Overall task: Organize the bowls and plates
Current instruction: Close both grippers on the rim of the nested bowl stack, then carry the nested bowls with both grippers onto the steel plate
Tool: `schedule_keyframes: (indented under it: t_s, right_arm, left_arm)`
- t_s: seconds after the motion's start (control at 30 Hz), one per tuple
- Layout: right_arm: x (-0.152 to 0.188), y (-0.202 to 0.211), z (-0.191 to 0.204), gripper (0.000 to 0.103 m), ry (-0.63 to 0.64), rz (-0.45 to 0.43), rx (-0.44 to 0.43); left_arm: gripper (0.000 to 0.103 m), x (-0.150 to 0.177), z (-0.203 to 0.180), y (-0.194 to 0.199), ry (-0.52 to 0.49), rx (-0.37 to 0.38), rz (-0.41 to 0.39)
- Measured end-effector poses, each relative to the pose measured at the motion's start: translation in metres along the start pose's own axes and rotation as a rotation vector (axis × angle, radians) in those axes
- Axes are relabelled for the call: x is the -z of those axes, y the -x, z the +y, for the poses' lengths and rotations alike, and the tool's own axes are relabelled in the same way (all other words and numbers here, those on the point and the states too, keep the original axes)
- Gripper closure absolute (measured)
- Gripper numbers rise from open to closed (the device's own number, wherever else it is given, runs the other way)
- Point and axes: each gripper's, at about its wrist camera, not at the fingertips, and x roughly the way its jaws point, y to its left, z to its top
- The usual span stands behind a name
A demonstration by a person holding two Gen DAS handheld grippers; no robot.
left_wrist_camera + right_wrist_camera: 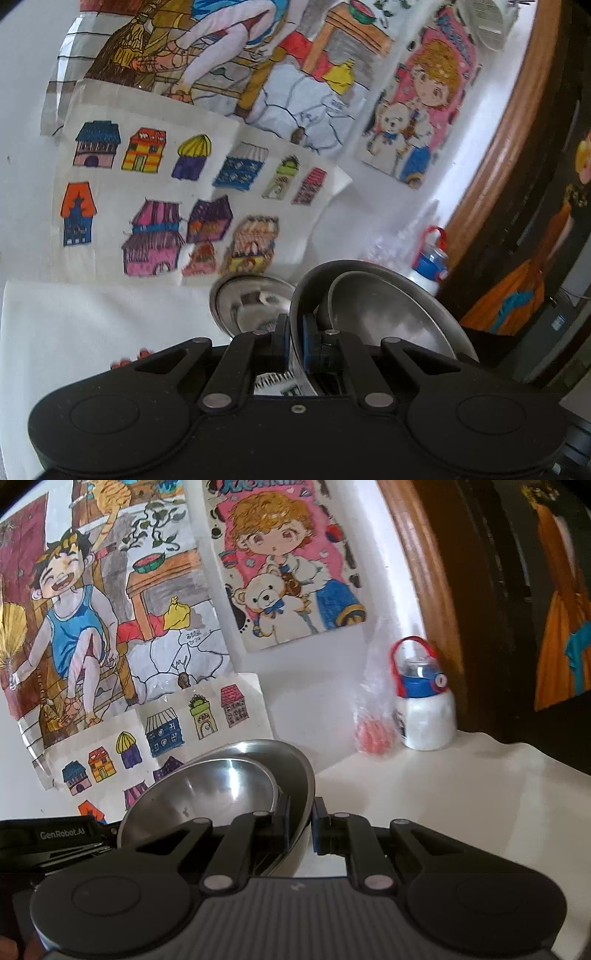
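The big plate (295, 775) is up off the table (461, 812), with a bowl (207, 794) sitting inside it. Your left gripper (295, 341) and right gripper (300, 823) both pinch its rim tight. Another bowl (251, 306) waits behind.

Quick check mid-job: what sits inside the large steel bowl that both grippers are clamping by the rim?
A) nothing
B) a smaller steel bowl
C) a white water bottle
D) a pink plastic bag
B: a smaller steel bowl is nested inside the large steel bowl, whose rim the right gripper and left gripper each pinch between their jaws.
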Motion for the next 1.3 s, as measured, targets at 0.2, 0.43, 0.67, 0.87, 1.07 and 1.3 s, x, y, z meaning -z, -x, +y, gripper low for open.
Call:
schedule_keyframes:
  t_s: [0.2, 0.43, 0.67, 0.87, 1.07, 1.3]
  right_arm:
    - [-0.011, -0.054, 0.003, 0.090, 0.013, 0.022, -0.033]
    - [-0.012, -0.110, 0.005, 0.090, 0.035, 0.052, -0.037]
    - [-0.008, -0.142, 0.003, 0.090, 0.027, 0.089, -0.039]
    - [-0.001, -0.157, 0.003, 0.090, 0.020, 0.115, -0.045]
    - [0.003, -0.165, 0.004, 0.090, 0.014, 0.126, -0.049]
    - [0.003, -0.170, 0.004, 0.090, 0.013, 0.136, -0.049]
  left_arm:
    - [0.099, -0.022, 0.014, -0.036, 0.007, -0.040, -0.004]
    - [0.099, -0.036, 0.031, -0.088, 0.017, -0.076, 0.030]
    - [0.098, -0.039, 0.040, -0.122, 0.021, -0.106, 0.054]
    - [0.098, -0.036, 0.047, -0.137, 0.023, -0.128, 0.072]
    - [0.098, -0.034, 0.053, -0.141, 0.027, -0.147, 0.077]
    - [0.098, -0.033, 0.055, -0.144, 0.032, -0.158, 0.082]
